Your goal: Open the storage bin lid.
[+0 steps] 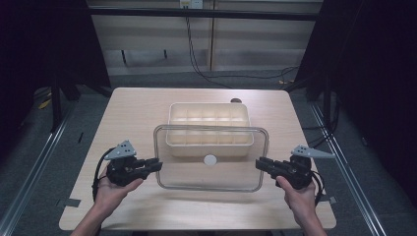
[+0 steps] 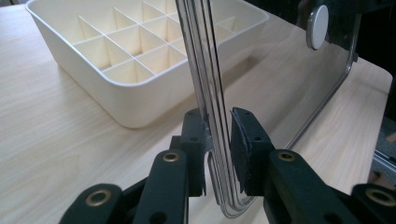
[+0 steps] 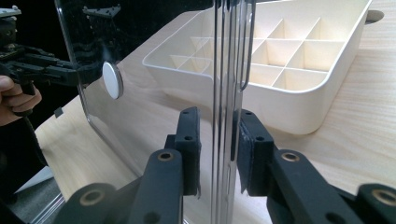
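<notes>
Clear plastic, the lid [image 1: 211, 157] hangs just in front of the cream divided box [image 1: 209, 129], overlapping its near edge. I clamp my left gripper [image 1: 156, 164] and right gripper [image 1: 259, 163] fingers on opposite short edges so it stays level for lowering onto the box.

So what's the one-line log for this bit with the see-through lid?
left gripper: shut on clear lid left edge | right gripper: shut on its right edge | lid: held over divided tray, not seated | white knob: near side
</notes>
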`<state>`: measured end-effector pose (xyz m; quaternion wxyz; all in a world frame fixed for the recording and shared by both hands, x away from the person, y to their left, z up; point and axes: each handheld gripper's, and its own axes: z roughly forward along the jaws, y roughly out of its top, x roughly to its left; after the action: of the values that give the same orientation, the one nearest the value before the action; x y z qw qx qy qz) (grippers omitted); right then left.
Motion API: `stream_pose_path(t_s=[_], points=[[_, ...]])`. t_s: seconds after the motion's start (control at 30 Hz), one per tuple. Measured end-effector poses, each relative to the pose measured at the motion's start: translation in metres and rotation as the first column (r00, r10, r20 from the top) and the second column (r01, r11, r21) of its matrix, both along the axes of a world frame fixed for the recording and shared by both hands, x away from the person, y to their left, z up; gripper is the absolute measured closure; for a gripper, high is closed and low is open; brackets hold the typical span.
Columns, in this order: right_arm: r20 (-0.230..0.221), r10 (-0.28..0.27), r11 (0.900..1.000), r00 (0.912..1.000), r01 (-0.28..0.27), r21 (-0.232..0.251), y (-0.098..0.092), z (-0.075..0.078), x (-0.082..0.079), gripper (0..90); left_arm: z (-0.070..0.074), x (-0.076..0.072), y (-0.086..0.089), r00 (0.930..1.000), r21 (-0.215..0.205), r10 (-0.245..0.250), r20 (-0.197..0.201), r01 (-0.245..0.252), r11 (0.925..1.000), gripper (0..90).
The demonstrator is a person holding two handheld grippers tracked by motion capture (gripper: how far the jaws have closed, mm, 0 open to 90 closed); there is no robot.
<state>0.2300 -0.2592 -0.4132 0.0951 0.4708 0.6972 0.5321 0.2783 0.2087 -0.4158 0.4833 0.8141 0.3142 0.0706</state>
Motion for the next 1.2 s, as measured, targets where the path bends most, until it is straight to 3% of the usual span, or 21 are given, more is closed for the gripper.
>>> stream_pose_path(t_s=[0.53,0.87,1.2], points=[[-0.028,0.02,1.0,0.9994,-0.021,-0.016,0.007,-0.011,-0.015,73.6,-0.021,-0.013,0.006,0.9968,0.028,-0.026,-0.076,0.028,0.9992,75.6],[-0.078,0.019,1.0,0.9968,-0.019,0.009,0.003,-0.029,-0.024,73.2,-0.022,-0.024,0.003,0.9955,0.045,-0.04,-0.087,0.044,0.998,75.4],[-0.087,0.036,0.999,0.9955,-0.035,0.013,0.006,-0.031,-0.032,73.0,-0.023,-0.036,0.008,0.9937,0.049,-0.048,-0.101,0.053,0.9973,75.1]])
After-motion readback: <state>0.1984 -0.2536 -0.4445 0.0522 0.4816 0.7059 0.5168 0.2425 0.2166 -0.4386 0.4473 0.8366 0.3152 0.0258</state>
